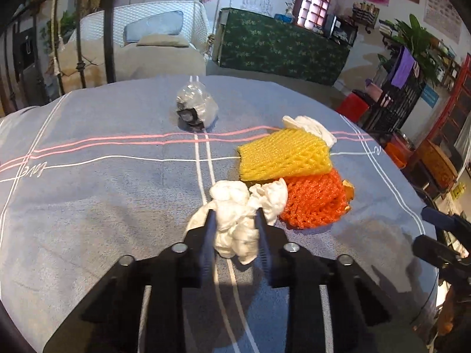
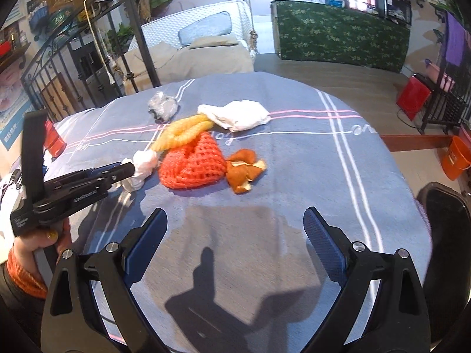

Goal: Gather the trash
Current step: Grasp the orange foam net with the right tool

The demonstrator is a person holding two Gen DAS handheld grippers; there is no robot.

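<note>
Fingers of our left gripper pinch a white tissue on the blue cloth. Just beside it we see an orange net, a yellow net, peel and a plastic wrap. Our right gripper hangs wide open, tilted down, holding nothing.
</note>
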